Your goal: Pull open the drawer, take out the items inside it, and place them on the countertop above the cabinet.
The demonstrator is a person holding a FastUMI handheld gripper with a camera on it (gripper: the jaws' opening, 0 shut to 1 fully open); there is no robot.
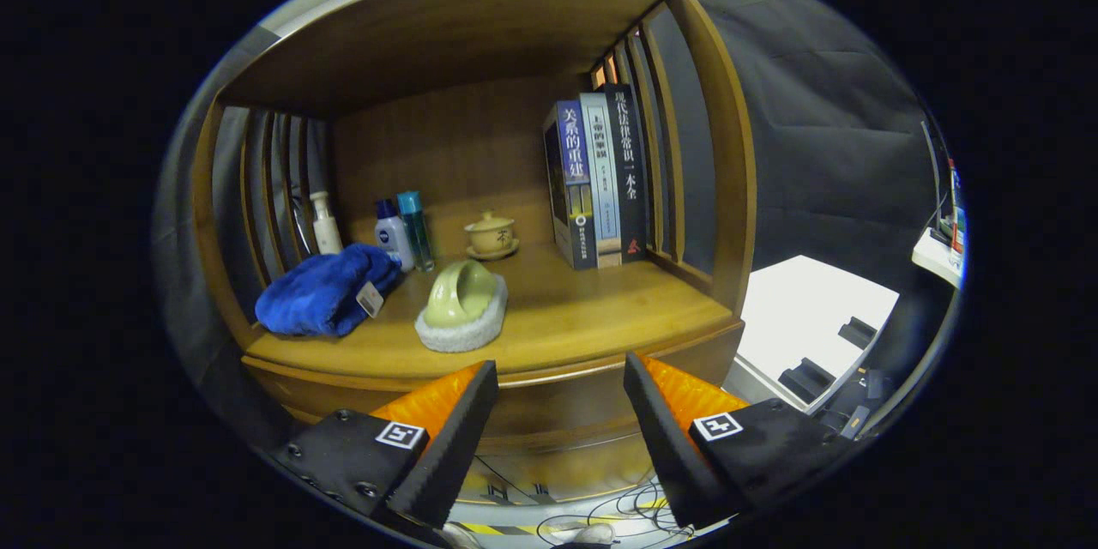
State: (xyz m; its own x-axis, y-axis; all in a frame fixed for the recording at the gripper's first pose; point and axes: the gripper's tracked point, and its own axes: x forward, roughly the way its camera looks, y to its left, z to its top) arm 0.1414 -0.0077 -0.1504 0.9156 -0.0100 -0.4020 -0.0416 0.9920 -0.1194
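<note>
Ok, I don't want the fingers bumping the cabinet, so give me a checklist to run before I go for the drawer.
1. Hand-held gripper open, nothing between its fingers: ok.
2. Fingers in front of the cabinet's front edge, apart from it: ok.
3. Drawer handle located: cannot tell; only a curved wooden front shows below the countertop.
4. Drawer pulled open: not ok; no opening is visible.
5. Free countertop for the items: ok, bare wood right of the green slipper and in front of the books.
6. Blue cloth lying clear of the fingers' path: ok.
</note>
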